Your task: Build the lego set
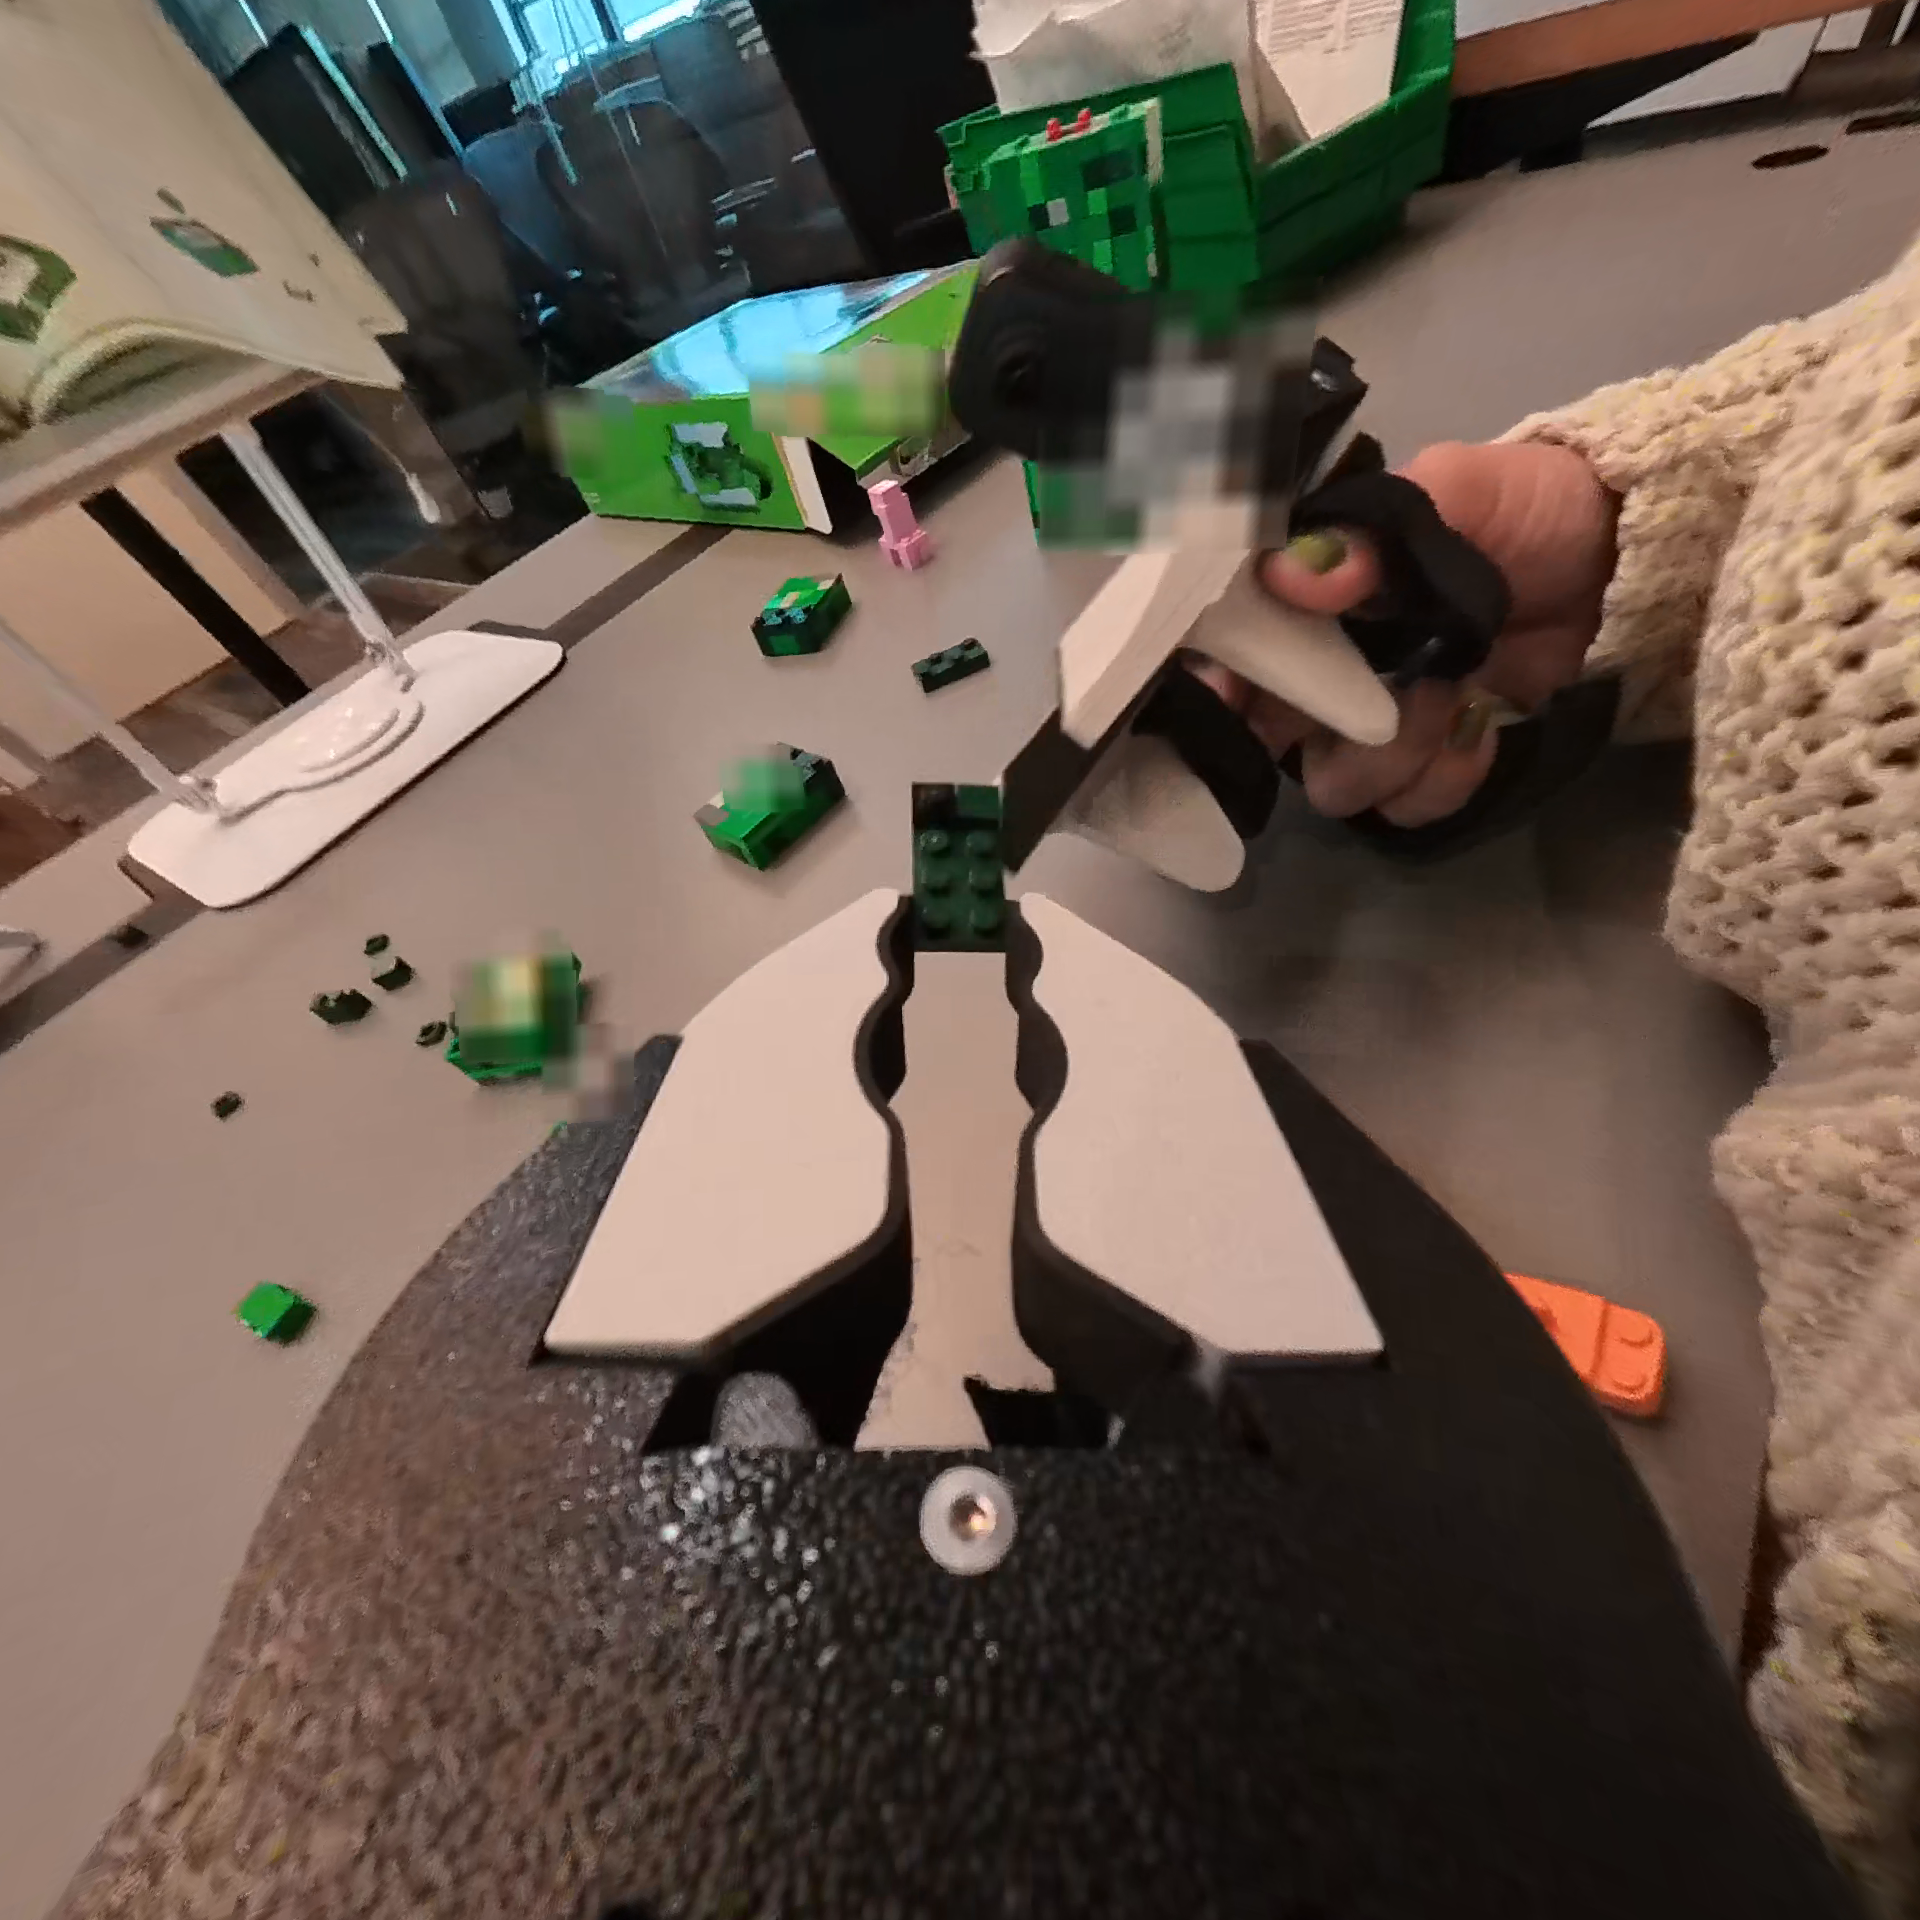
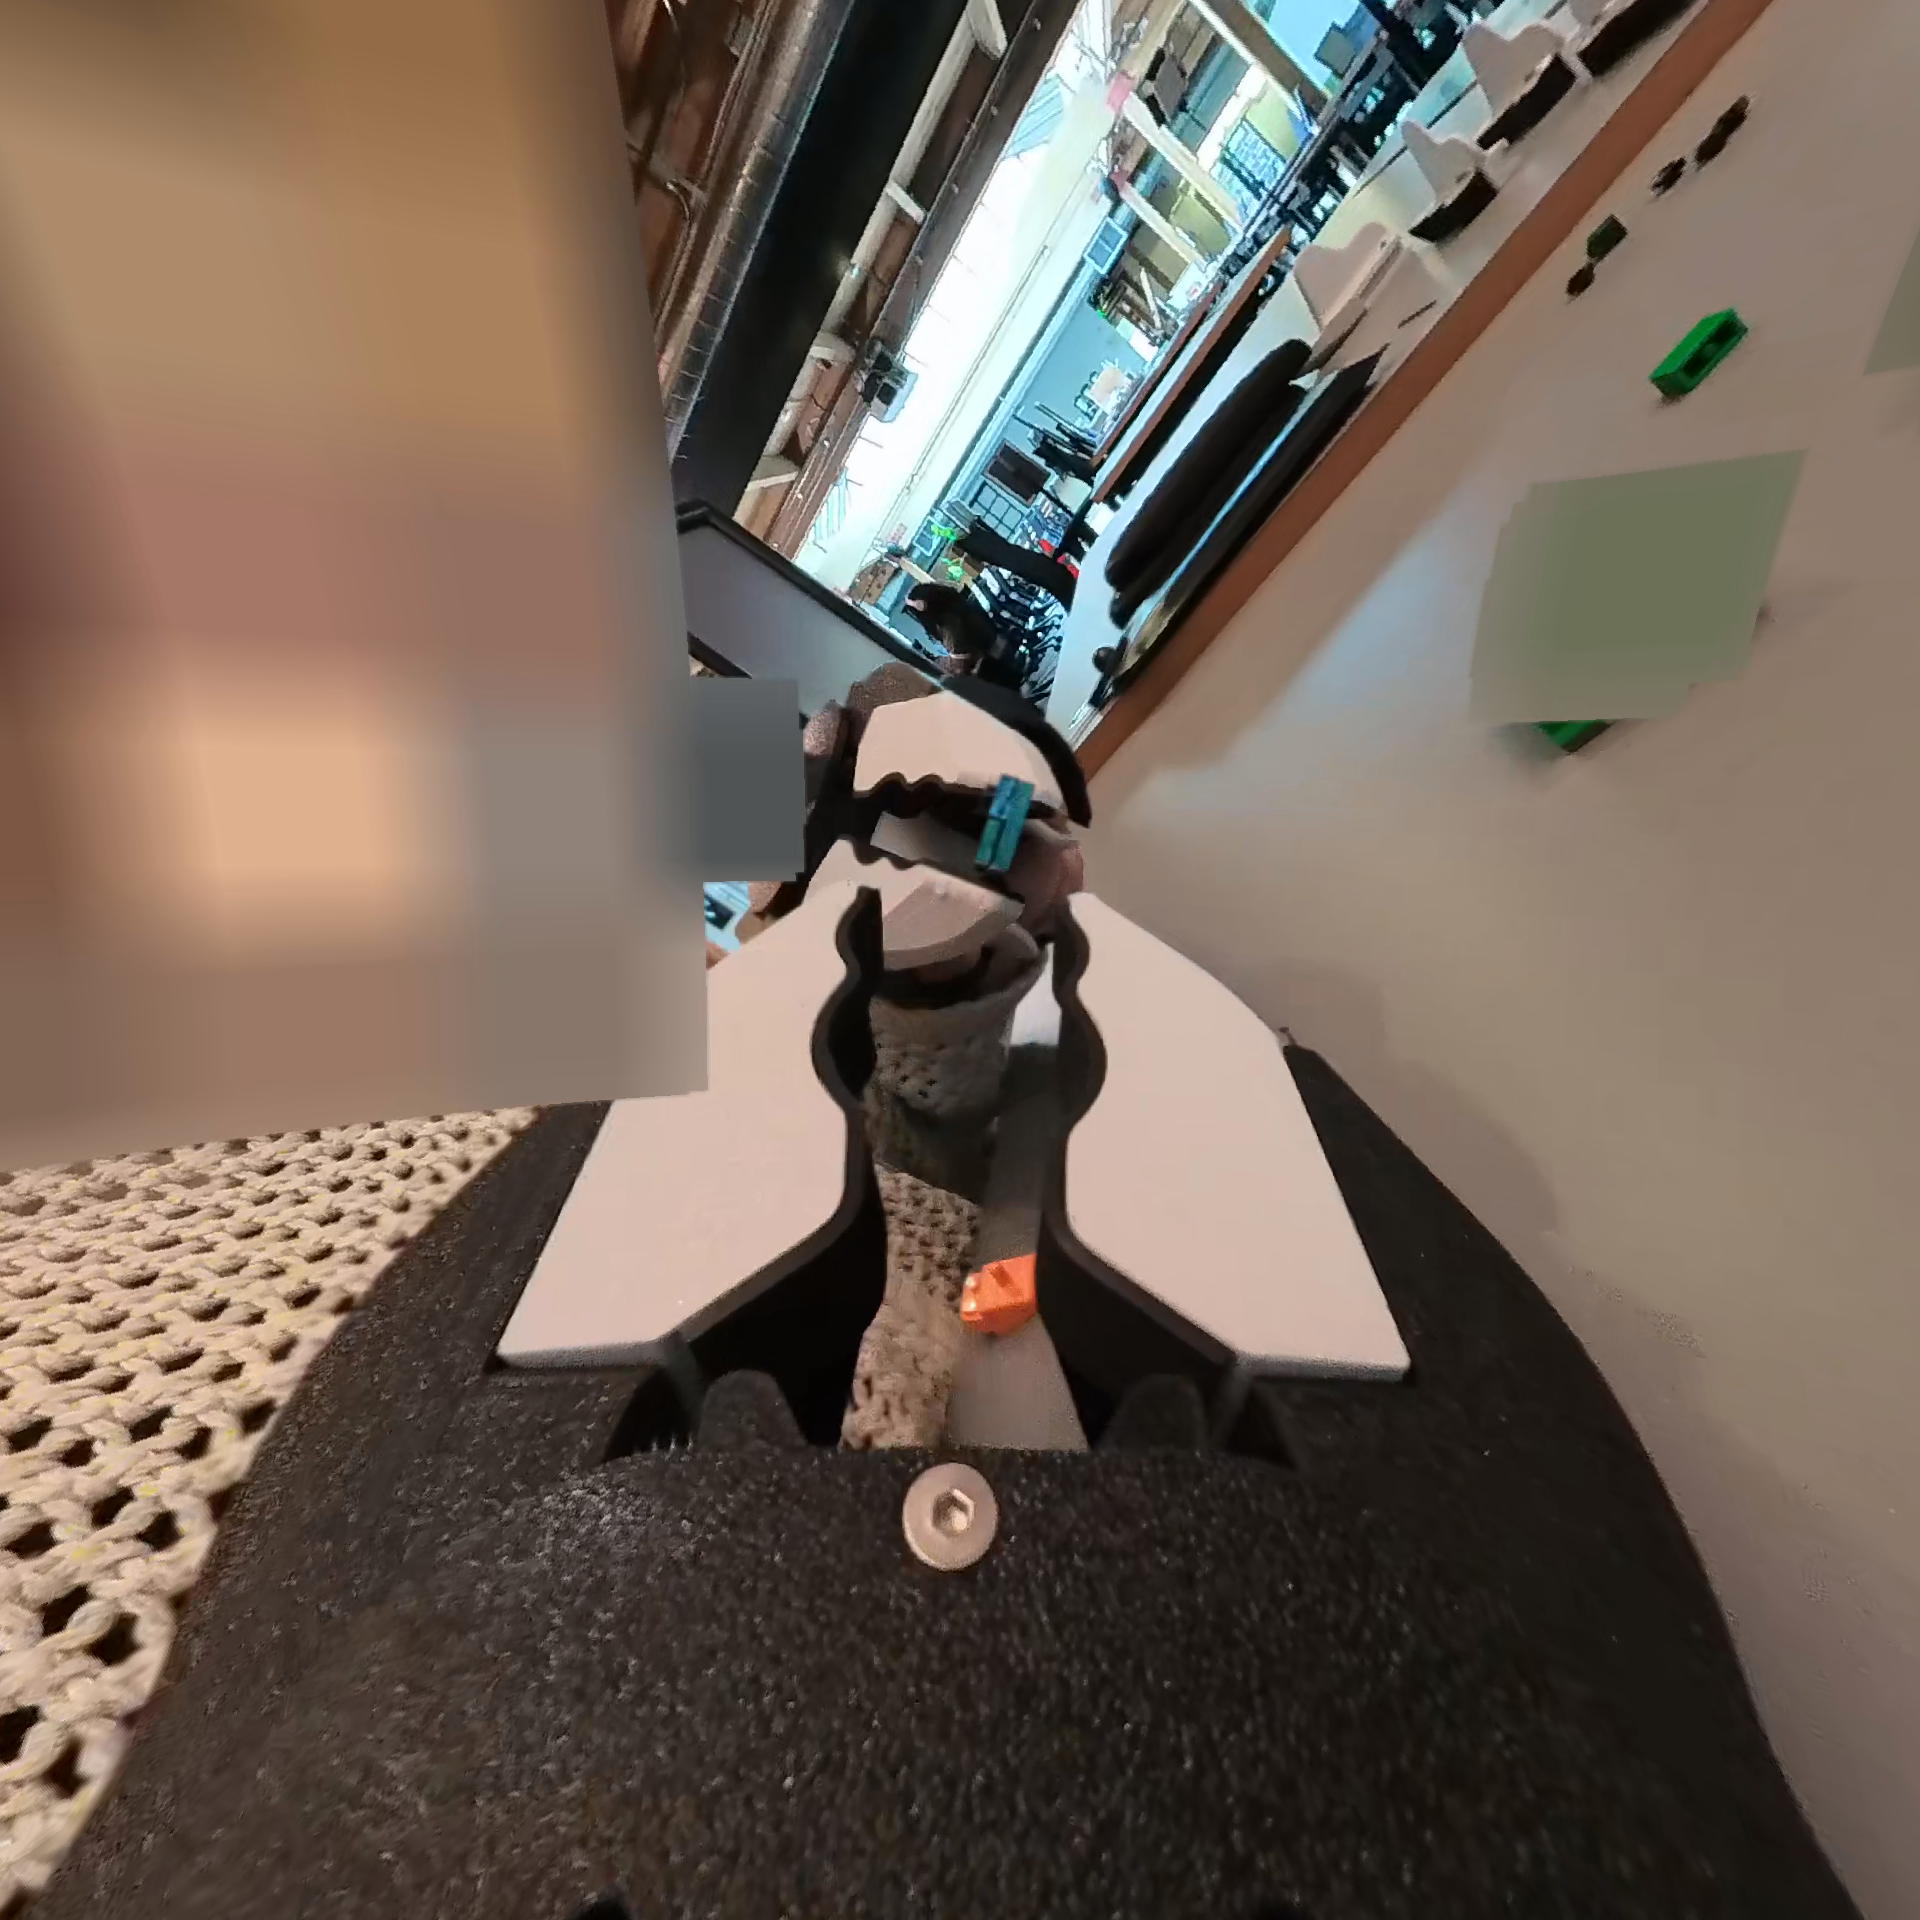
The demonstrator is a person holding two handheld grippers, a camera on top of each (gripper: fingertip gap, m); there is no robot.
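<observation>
Pinching the dark green studded lego plate [image 1: 958,883] at its near end, my left gripper [image 1: 961,930] held it clear above the grey counter [image 1: 312,1174], long axis running straight out from the fingertips. My right gripper [image 1: 1023,831] came in from the right, its dark tip touching or just beside the plate's right edge. In the right wrist view its fingers [image 2: 1164,1122] stood spread with nothing between them. I judged the right gripper nearer the plate's free far end. Loose green bricks [image 1: 795,615] lay farther out.
</observation>
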